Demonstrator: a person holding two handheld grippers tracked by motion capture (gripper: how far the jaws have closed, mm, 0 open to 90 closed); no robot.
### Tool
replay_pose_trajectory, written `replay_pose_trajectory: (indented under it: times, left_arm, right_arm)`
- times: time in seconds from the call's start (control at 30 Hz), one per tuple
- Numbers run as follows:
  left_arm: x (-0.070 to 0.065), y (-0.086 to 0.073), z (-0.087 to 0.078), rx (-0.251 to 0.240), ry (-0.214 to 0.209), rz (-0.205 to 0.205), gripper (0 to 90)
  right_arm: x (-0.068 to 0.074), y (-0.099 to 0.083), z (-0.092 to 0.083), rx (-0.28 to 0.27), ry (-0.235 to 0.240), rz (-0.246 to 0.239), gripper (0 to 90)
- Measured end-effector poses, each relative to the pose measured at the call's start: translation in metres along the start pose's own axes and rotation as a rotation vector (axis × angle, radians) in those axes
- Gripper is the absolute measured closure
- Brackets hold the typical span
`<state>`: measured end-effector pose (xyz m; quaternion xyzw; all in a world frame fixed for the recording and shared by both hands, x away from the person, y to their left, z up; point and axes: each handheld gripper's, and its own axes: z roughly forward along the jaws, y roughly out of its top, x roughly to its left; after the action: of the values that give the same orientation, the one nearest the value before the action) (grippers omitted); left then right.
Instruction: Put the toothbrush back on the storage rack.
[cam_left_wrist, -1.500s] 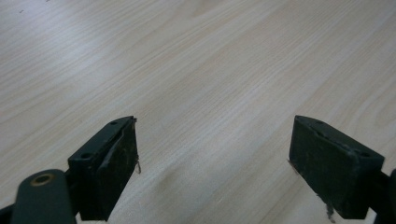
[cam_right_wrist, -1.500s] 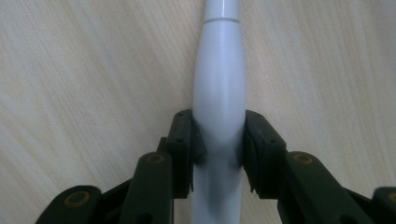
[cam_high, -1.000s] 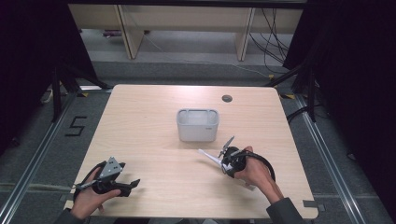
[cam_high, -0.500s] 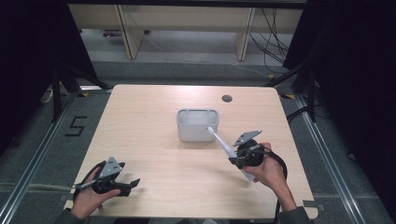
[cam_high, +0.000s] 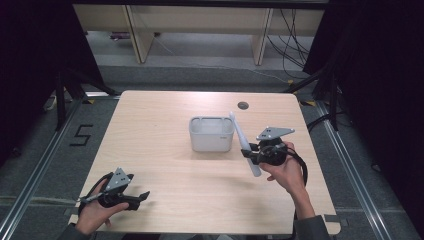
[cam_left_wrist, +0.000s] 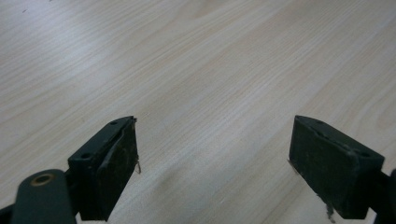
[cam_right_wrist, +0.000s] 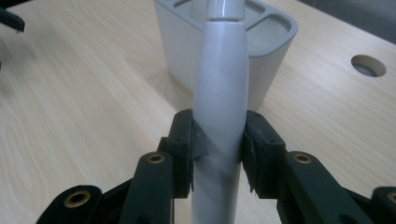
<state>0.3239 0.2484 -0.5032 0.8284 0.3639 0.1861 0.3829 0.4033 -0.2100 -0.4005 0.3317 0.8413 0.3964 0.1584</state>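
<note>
One hand-held gripper, the right (cam_right_wrist: 218, 154), clamps a white stick (cam_right_wrist: 219, 112) aimed at the holder (cam_high: 211, 134); the left (cam_left_wrist: 215, 163) gapes idle.

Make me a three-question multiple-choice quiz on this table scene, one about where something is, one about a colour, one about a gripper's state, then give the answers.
1. Where is the white holder on the table?
A. Near the middle
B. At the front left corner
C. Hanging off the right edge

2. What colour is the long handle in the right gripper?
A. Red
B. Pale grey-white
C. Green

3. How is the left gripper?
A. Shut on a cup
B. Shut on a cloth
C. Open, nothing between its jaws

Answers:
1 A, the high view shows it near the tabletop's centre.
2 B, the right gripper view shows a pale handle clamped between the pads.
3 C, the left gripper view shows bare wood between wide jaws.
</note>
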Motion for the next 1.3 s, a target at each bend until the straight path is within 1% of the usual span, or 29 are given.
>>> replay_pose_trajectory:
  times: [0.07,0.13,0.2,0.23,0.27,0.3,0.33,0.37,0.4,0.43,0.47,0.5,0.53,0.57,0.6,0.63,0.67,0.7,0.8,0.83,0.87,0.9,0.93,0.97,1.1,1.13,1.17,1.2,1.3]
  left_arm:
    - [0.000,0.000,0.000,-0.001,0.001,0.000,15.2]
    - [0.001,0.000,-0.001,0.002,0.002,0.007,15.2]
    - [0.001,0.000,-0.001,0.003,0.002,0.008,15.2]
    - [0.001,0.000,-0.001,0.003,0.008,0.010,15.2]
    - [0.001,0.000,0.000,0.000,0.007,0.009,15.1]
    - [0.001,0.000,-0.001,0.001,0.006,0.009,15.2]
    - [0.001,0.000,0.000,0.001,0.006,0.009,15.2]
    - [0.001,0.000,0.000,-0.005,0.004,0.008,15.2]
    - [0.001,0.001,-0.001,0.004,0.010,0.013,15.2]
    - [0.000,0.001,0.000,-0.006,0.002,0.002,15.2]
    - [0.001,0.000,-0.001,0.004,0.009,0.013,15.2]
    - [0.000,0.000,0.000,-0.005,0.000,0.007,15.2]
    - [0.001,0.000,0.000,-0.003,0.002,0.011,15.2]
    - [0.001,0.001,-0.001,-0.001,0.010,0.011,15.2]
    - [0.000,0.001,-0.001,-0.011,0.000,-0.006,15.2]
    - [0.000,0.001,-0.001,-0.012,0.000,-0.007,15.2]
    - [0.000,0.001,-0.001,-0.011,0.000,-0.007,15.2]
    - [0.000,0.001,-0.001,-0.011,0.000,-0.006,15.1]
    - [0.000,0.000,0.000,-0.014,0.003,-0.007,15.1]
    - [0.000,0.001,-0.001,-0.010,-0.001,-0.006,15.1]
    - [-0.001,0.001,-0.001,-0.006,0.005,-0.004,15.2]
    - [-0.001,0.001,-0.001,-0.007,0.004,-0.006,15.1]
    - [-0.001,0.001,-0.001,-0.006,0.004,-0.005,15.1]
    - [-0.001,0.001,-0.001,-0.006,0.004,-0.006,15.2]
    - [0.000,0.001,-0.001,-0.004,0.004,-0.005,15.2]
    - [0.000,0.001,0.000,-0.012,-0.001,-0.006,15.2]
    - [0.000,0.001,-0.001,-0.014,0.001,-0.005,15.2]
    - [0.000,0.001,-0.002,0.000,0.006,0.004,15.2]
    - [0.000,0.001,-0.001,-0.013,0.000,-0.006,15.2]
  right_arm:
    - [-0.001,0.003,0.002,-0.033,0.002,0.016,66.6]
    - [-0.002,0.006,0.004,-0.048,-0.004,0.042,66.6]
    - [-0.005,0.010,0.005,-0.080,0.000,0.039,66.6]
    - [-0.005,0.011,0.007,-0.102,0.007,0.056,66.6]
    - [-0.006,0.013,0.006,-0.107,0.000,0.048,66.7]
    - [-0.008,0.014,0.008,-0.130,-0.009,0.041,66.6]
    - [-0.007,0.016,0.006,-0.124,-0.005,0.062,66.6]
    - [-0.009,0.016,0.008,-0.147,-0.019,0.051,66.7]
    - [-0.010,0.018,0.008,-0.144,-0.003,0.062,66.6]
    - [-0.012,0.021,0.009,-0.169,-0.011,0.056,66.6]
    - [-0.012,0.021,0.009,-0.169,-0.011,0.056,66.6]
    - [-0.012,0.022,0.008,-0.163,-0.023,0.066,66.6]
    - [-0.012,0.023,0.009,-0.180,-0.016,0.092,66.6]
    - [-0.015,0.024,0.008,-0.181,-0.032,0.066,66.6]
    - [-0.015,0.026,0.008,-0.186,-0.022,0.085,66.6]
    - [-0.015,0.027,0.010,-0.207,-0.031,0.097,66.6]
    - [-0.015,0.027,0.010,-0.207,-0.031,0.097,66.6]
    - [-0.017,0.028,0.010,-0.197,-0.023,0.083,66.6]
    - [-0.019,0.031,0.011,-0.208,-0.033,0.092,66.6]
    - [-0.019,0.032,0.012,-0.225,-0.034,0.115,66.6]
    - [-0.021,0.033,0.011,-0.217,-0.044,0.089,66.6]
    - [-0.021,0.036,0.013,-0.229,-0.030,0.098,66.6]
    - [-0.021,0.036,0.013,-0.229,-0.030,0.098,66.6]
    - [-0.021,0.038,0.013,-0.228,-0.035,0.117,66.6]
    - [-0.023,0.043,0.016,-0.249,-0.038,0.109,66.6]
    - [-0.023,0.045,0.014,-0.242,-0.048,0.115,66.6]
    - [-0.022,0.047,0.015,-0.244,-0.042,0.129,66.6]
    - [-0.023,0.049,0.015,-0.249,-0.041,0.120,66.6]
    - [-0.024,0.054,0.015,-0.266,-0.041,0.125,66.6]
